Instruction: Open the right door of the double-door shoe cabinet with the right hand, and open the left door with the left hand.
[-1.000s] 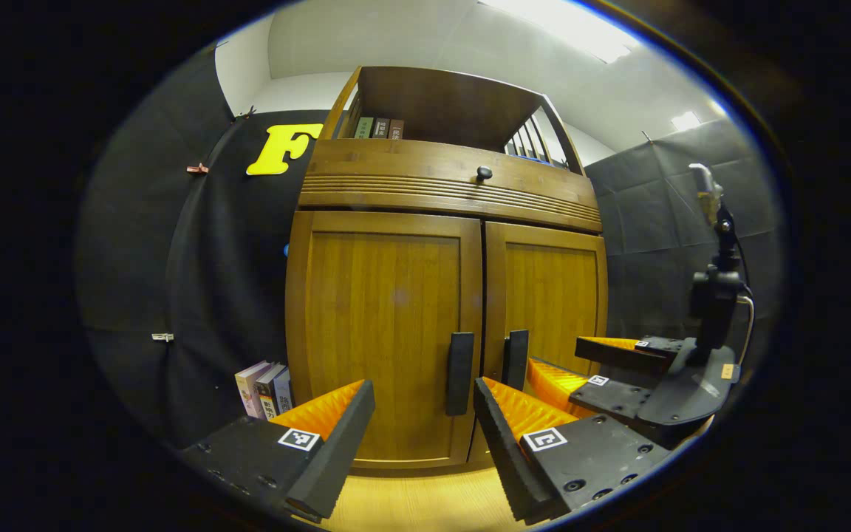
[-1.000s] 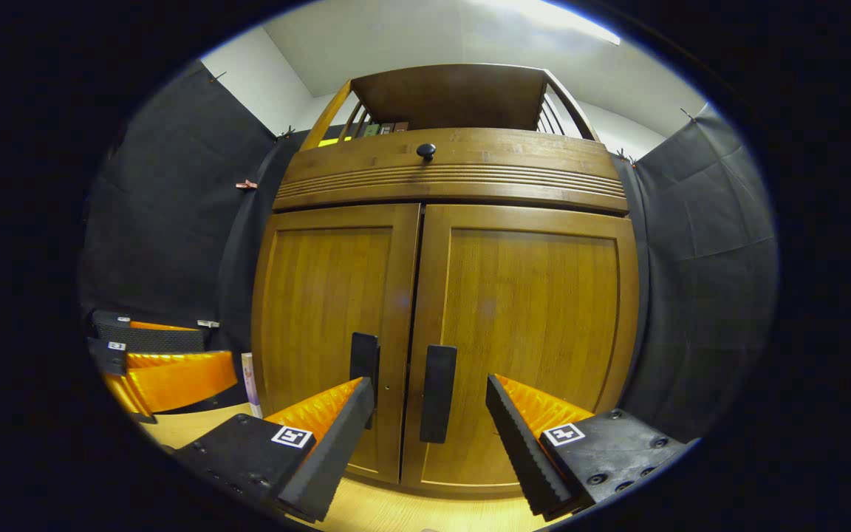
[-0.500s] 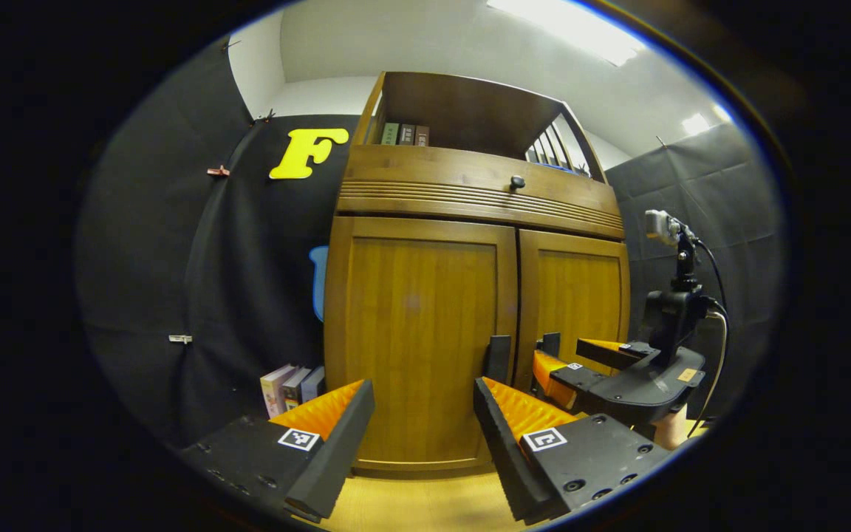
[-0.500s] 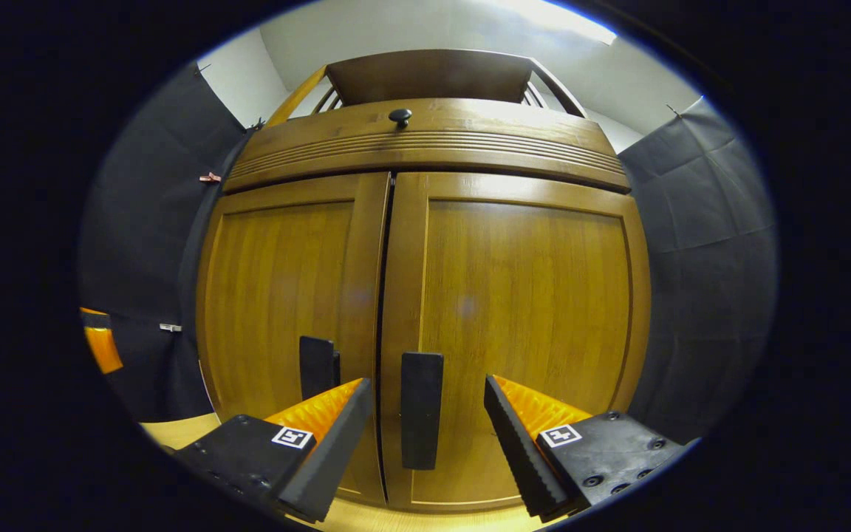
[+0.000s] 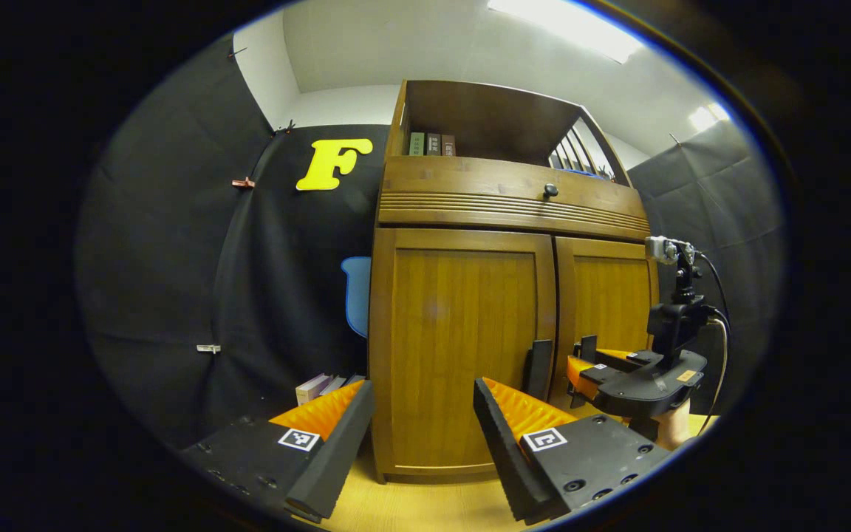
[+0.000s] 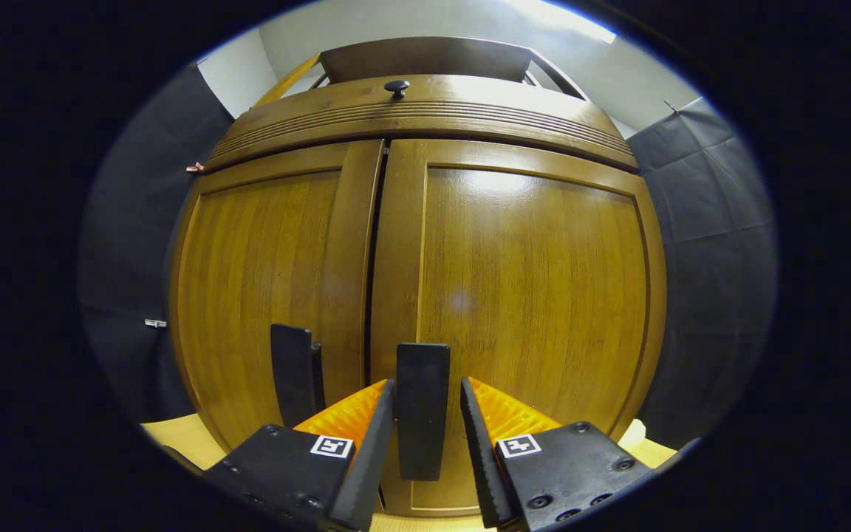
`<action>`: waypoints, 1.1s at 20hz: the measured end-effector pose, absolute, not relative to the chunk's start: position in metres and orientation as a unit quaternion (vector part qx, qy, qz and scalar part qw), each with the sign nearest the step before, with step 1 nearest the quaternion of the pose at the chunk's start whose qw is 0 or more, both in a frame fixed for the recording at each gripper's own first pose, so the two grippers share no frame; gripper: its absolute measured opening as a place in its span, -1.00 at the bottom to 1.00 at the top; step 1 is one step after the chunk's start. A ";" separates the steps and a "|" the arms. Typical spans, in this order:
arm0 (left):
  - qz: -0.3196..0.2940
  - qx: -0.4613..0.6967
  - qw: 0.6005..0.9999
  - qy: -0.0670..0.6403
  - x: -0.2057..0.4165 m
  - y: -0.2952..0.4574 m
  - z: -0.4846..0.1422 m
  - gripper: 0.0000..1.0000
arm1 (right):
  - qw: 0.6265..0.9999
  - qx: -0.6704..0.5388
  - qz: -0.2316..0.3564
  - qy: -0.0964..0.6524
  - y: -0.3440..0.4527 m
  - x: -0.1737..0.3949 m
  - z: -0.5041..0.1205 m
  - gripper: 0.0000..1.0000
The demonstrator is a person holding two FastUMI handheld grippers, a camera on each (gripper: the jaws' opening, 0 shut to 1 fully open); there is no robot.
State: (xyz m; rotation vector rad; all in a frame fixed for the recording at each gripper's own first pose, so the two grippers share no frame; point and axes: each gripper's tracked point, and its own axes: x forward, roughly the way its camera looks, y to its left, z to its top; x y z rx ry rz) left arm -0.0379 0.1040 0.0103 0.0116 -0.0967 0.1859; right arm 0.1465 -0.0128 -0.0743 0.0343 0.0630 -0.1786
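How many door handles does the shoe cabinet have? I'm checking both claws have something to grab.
2. The right door handle sits between the right claw's fingers; the left door handle is just across the centre seam, untouched.

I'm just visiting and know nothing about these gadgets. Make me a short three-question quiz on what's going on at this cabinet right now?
1. True or false: both doors of the shoe cabinet are swung wide open.
2. Which handle sits between the fingers of the right gripper? A) the right door handle B) the left door handle C) the drawer knob
3. Fill in: the left gripper hangs in front of the left door with its fingers spread ____.

Key: 1 false, both doors look closed. 2 A; whether the fingers already press on it cannot be told. 3 open, and holding nothing.
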 end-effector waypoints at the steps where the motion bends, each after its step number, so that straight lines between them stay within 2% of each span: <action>1: 0.091 0.001 0.995 -0.047 -0.037 0.104 0.009 0.69 | 0.996 0.019 -0.088 0.027 -0.010 0.144 -0.070 -0.05; 2: 0.090 -0.003 0.995 -0.045 -0.035 0.105 0.007 0.69 | 0.996 0.010 -0.088 0.029 -0.011 0.140 -0.070 -0.23; 4: 0.090 -0.006 0.995 -0.038 -0.034 0.107 0.003 0.69 | 0.996 0.002 -0.086 0.032 -0.010 0.140 -0.071 -0.41; 5: 0.090 -0.006 0.995 -0.036 -0.033 0.107 0.002 0.70 | 0.996 -0.002 -0.083 0.028 -0.009 0.140 -0.069 -0.41; 6: 0.091 -0.007 0.995 -0.034 -0.033 0.107 0.002 0.62 | 0.997 -0.006 -0.076 0.032 -0.009 0.138 -0.072 -0.68; 7: 0.091 -0.008 0.995 -0.033 -0.033 0.108 0.001 0.69 | 0.997 -0.012 -0.068 0.031 -0.009 0.135 -0.072 -0.68; 8: 0.092 -0.009 0.995 -0.032 -0.033 0.108 0.002 0.69 | 0.997 -0.015 -0.063 0.030 -0.008 0.134 -0.071 -0.48; 9: 0.093 -0.010 0.995 -0.032 -0.033 0.108 0.000 0.69 | 0.998 -0.014 -0.059 0.030 -0.008 0.131 -0.071 -0.58; 10: 0.095 -0.011 0.995 -0.031 -0.034 0.109 0.000 0.69 | 0.998 -0.014 -0.053 0.032 -0.008 0.127 -0.070 -0.58; 11: 0.096 -0.012 0.995 -0.030 -0.034 0.109 -0.001 0.60 | 0.998 -0.012 -0.045 0.034 -0.007 0.121 -0.069 -0.58; 12: 0.097 -0.012 0.995 -0.029 -0.034 0.109 -0.001 0.69 | 0.999 -0.010 -0.035 0.036 -0.006 0.115 -0.066 -0.58; 13: 0.099 -0.012 0.995 -0.029 -0.035 0.109 -0.001 0.69 | 0.999 -0.005 -0.024 0.038 -0.006 0.107 -0.065 -0.58; 14: 0.099 -0.013 0.995 -0.028 -0.036 0.108 0.000 0.69 | 0.999 0.001 -0.015 0.039 -0.006 0.099 -0.062 -0.50; 15: 0.100 -0.013 0.994 -0.028 -0.037 0.107 0.001 0.69 | 0.999 0.005 -0.007 0.040 -0.006 0.089 -0.061 -0.58; 16: 0.100 -0.013 0.994 -0.028 -0.037 0.107 0.001 0.60 | 0.999 0.004 -0.001 0.041 -0.006 0.081 -0.058 -0.58; 19: 0.093 -0.012 0.995 -0.026 -0.039 0.104 0.001 0.60 | 0.999 0.003 0.016 0.048 -0.010 0.058 -0.054 -0.58; 20: 0.090 -0.011 0.996 -0.025 -0.040 0.102 0.001 0.70 | 0.998 0.006 0.022 0.050 -0.012 0.051 -0.052 -0.58; 22: 0.082 -0.008 0.996 -0.023 -0.040 0.083 -0.001 0.69 | 0.998 0.009 0.032 0.052 -0.016 0.037 -0.047 -0.58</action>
